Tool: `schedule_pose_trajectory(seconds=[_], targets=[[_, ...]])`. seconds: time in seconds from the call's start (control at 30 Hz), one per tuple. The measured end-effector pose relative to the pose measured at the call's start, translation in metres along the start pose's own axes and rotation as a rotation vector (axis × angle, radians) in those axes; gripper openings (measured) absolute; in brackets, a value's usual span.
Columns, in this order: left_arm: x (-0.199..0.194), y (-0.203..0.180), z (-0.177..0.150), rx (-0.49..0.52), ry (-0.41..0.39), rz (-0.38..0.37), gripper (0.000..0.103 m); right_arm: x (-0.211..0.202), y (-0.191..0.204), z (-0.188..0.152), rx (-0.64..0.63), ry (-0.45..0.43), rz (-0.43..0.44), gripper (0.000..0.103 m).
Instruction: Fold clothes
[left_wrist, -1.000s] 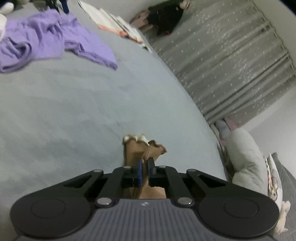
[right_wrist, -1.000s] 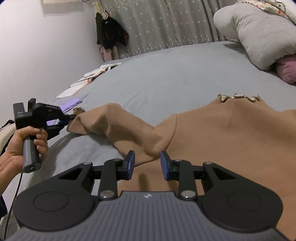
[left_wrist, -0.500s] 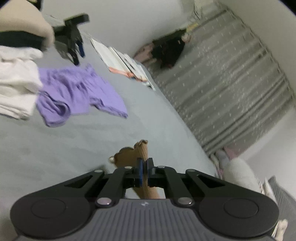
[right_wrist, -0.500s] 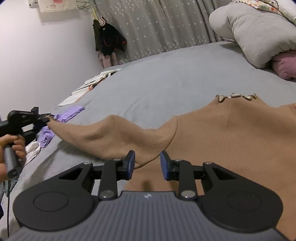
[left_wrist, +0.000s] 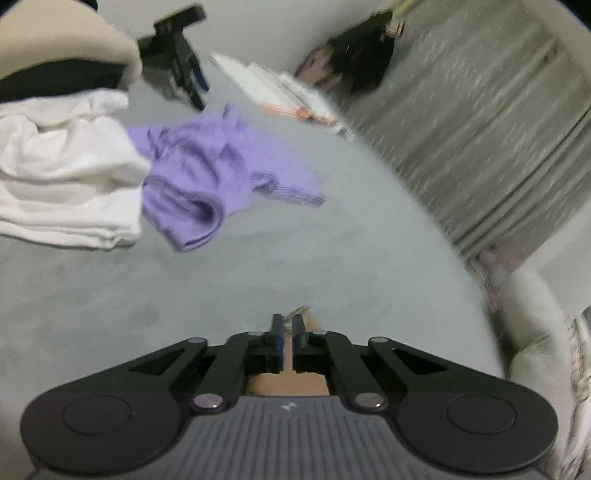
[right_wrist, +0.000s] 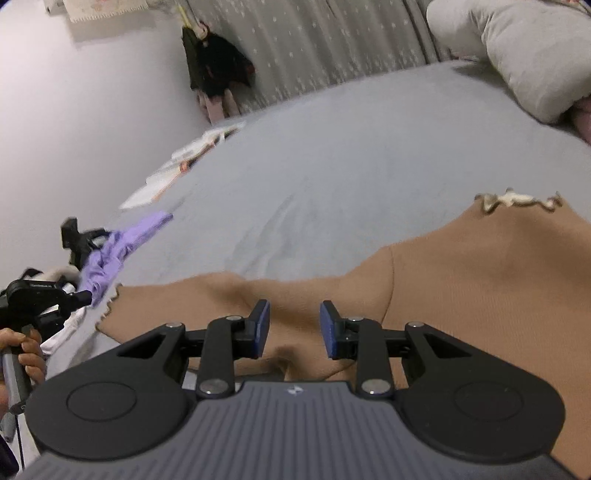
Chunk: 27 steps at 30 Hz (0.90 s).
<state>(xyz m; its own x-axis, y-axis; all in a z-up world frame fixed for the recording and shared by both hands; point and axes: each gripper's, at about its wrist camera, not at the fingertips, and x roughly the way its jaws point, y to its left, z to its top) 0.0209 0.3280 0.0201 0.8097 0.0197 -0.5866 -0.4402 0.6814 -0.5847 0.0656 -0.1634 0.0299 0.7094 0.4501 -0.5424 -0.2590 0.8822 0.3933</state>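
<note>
A: State of the left tool (left_wrist: 287, 334)?

B: Its jaws stand narrow and are parting slightly. A strip of the tan top (left_wrist: 288, 384) sits between the blue pads; the view is blurred, but the cloth appears pinched. In the right wrist view this tool (right_wrist: 86, 295) meets the frilled cuff (right_wrist: 109, 306) of the sleeve, with a hand (right_wrist: 31, 349) on its handle.

A: State of the right tool (right_wrist: 293, 326)?

B: Jaws part-way apart, nothing between the pads. It hovers over the tan top (right_wrist: 480, 295), above the sleeve near the armpit. Contact with the cloth cannot be confirmed.

A: Position of the tan top?

B: It lies on the grey bed (right_wrist: 351, 166). The body lies to the right, with its frilled neckline (right_wrist: 517, 201) toward the pillow (right_wrist: 535, 55). One sleeve is stretched out leftward.

A: Other items on the bed?

B: A crumpled purple garment (left_wrist: 207, 173) lies ahead of the left tool, well apart from it. White folded cloth (left_wrist: 66, 173) sits just beside the purple garment, on its left. Open books (left_wrist: 284, 96) lie at the far edge, near the curtain (left_wrist: 480, 129). A dark garment (right_wrist: 218, 66) hangs at the curtain's corner.
</note>
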Motion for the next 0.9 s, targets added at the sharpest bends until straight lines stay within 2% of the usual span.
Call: schedule_pose_trajectory(seconds=[0.07,0.1,0.13,0.23,0.3,0.33,0.37,0.43,0.53,0.57,0.6,0.63,0.67,0.73,0.83,0.9], targets=[[0.004,0.002,0.007,0.007,-0.001,-0.052,0.039,-0.003,-0.002,-0.009,0.014,0.002,0.003,0.032],[0.004,0.002,0.008,0.006,-0.002,-0.068,0.074,-0.004,-0.003,-0.013,0.022,0.002,0.003,0.032],[0.006,0.003,0.010,-0.006,-0.011,-0.099,0.093,-0.006,-0.005,-0.017,0.030,0.002,0.003,0.032],[0.019,-0.002,0.013,0.044,0.011,-0.120,0.096,-0.011,-0.007,-0.022,0.024,0.003,0.002,0.032],[0.031,-0.008,0.015,0.109,0.072,-0.097,0.096,-0.016,-0.009,-0.024,0.014,0.000,-0.002,0.032],[0.038,-0.015,0.014,0.183,0.112,-0.097,0.096,-0.017,-0.010,-0.024,0.015,-0.002,-0.001,0.032],[0.041,-0.021,0.013,0.242,0.126,-0.118,0.096,-0.019,-0.012,-0.023,0.020,-0.006,-0.002,0.032],[0.048,-0.031,0.008,0.335,0.160,-0.174,0.089,-0.020,-0.014,-0.023,0.023,-0.010,-0.004,0.032],[0.061,-0.041,0.003,0.393,0.191,-0.157,0.055,-0.017,-0.015,-0.026,0.029,-0.005,-0.007,0.032],[0.064,-0.043,0.002,0.409,0.198,-0.160,0.051,-0.016,-0.015,-0.028,0.032,-0.003,-0.004,0.032],[0.066,-0.045,0.001,0.424,0.205,-0.165,0.039,-0.017,-0.016,-0.028,0.032,-0.002,-0.004,0.032],[0.067,-0.045,0.002,0.421,0.210,-0.165,0.019,-0.017,-0.016,-0.031,0.028,0.002,0.000,0.032],[0.068,-0.041,0.005,0.390,0.220,-0.160,0.014,-0.017,-0.017,-0.031,0.027,0.002,0.000,0.032],[0.067,-0.035,0.005,0.348,0.228,-0.171,0.010,-0.016,-0.020,-0.033,0.031,0.001,-0.003,0.032],[0.053,-0.041,-0.006,0.436,0.181,-0.147,0.008,-0.013,-0.023,-0.033,0.048,-0.009,-0.005,0.032],[0.043,-0.041,-0.009,0.434,0.150,-0.141,0.007,-0.011,-0.021,-0.034,0.047,-0.010,0.000,0.032]])
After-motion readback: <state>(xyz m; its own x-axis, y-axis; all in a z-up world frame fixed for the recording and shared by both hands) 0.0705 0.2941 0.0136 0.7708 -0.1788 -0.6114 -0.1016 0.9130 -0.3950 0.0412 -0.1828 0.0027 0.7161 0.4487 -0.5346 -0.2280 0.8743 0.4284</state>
